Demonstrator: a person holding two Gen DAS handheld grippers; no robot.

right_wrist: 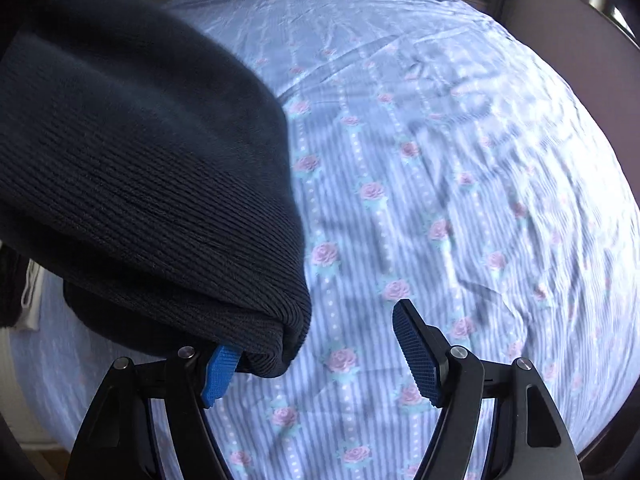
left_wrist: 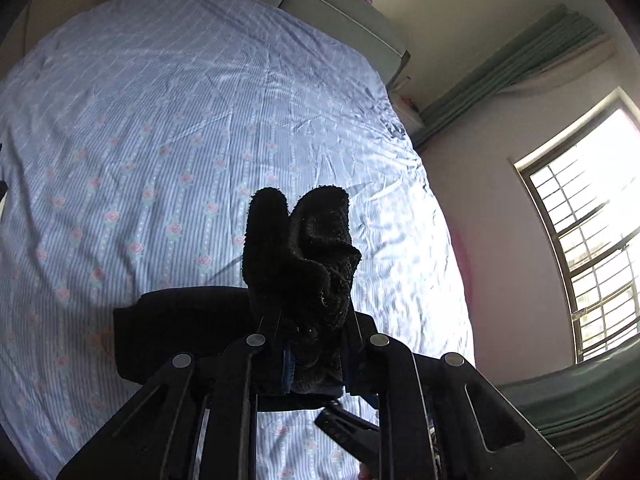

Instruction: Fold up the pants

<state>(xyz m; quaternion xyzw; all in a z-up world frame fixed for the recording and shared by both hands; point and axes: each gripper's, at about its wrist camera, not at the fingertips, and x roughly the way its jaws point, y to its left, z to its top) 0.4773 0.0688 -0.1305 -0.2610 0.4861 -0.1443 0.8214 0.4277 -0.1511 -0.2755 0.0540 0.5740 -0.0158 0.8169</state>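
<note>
Where the left wrist camera looks along its fingers, the left gripper (left_wrist: 314,344) is clamped on a bunched wad of the pants (left_wrist: 300,264), black and fuzzy on the exposed side. The wad stands up out of the narrow gap between the fingers and splits into two rounded lobes at the top. More of the same dark cloth spreads flat to the left behind the fingers, low over the bed (left_wrist: 160,120). The bed carries a blue striped sheet with pink roses, creased in places. A grey headboard (left_wrist: 320,4) runs along its far edge. On the right, a barred window (left_wrist: 592,236) is bright with daylight, and a green curtain (left_wrist: 520,68) hangs bunched beside it.

Right wrist view: the right gripper (right_wrist: 320,352) is spread wide, holding nothing between its blue ribbed pads (right_wrist: 416,356). The pants (right_wrist: 140,168) fill the upper left as a thick folded mass of dark ribbed knit, lifted above the sheet. The lowest folded corner of that mass droops onto the left-hand finger and covers the top of its pad; the right-hand finger stands well clear of the cloth. The bed (right_wrist: 440,180) lies below the open jaws, same rose-striped sheet, slightly blurred
</note>
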